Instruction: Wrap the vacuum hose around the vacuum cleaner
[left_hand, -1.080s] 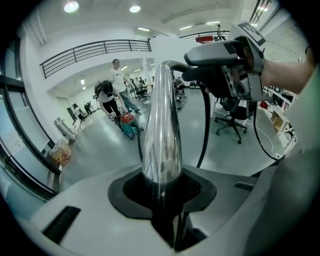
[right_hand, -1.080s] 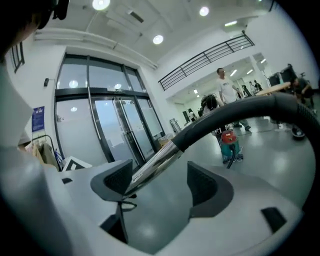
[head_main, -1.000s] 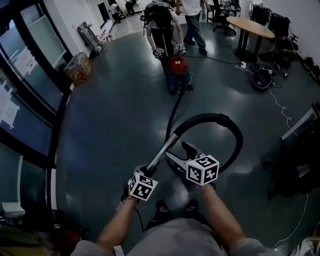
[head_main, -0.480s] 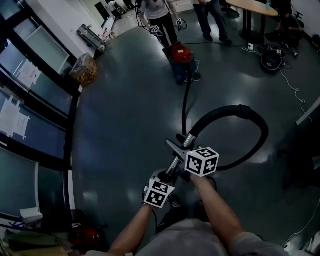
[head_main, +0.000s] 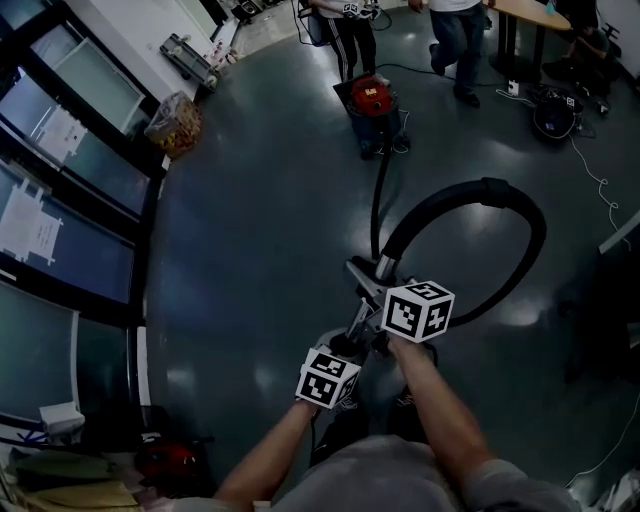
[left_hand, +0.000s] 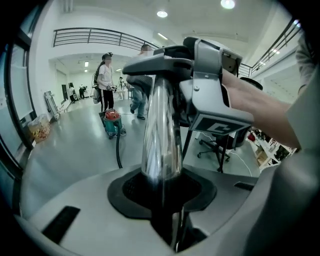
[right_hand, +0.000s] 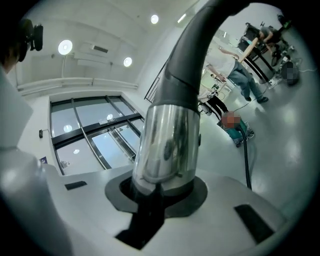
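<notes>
A chrome wand tube runs between my two grippers and ends in a black hose that loops to the right. The hose leads to the red vacuum cleaner far across the floor. My left gripper is shut on the lower tube. My right gripper has just been closing and now clamps the upper end of the tube, just below the grey hose cuff. The left gripper view shows the right gripper higher up the tube.
People stand by the vacuum cleaner. A glass wall lines the left side, with a bin near it. At the far right are a table, a dark bag and floor cables. A red object lies beside my left arm.
The right gripper, wide open beside the wand a second ago, has moved up the wand and closed on its upper end. Both hands and the hose loop have shifted right.
</notes>
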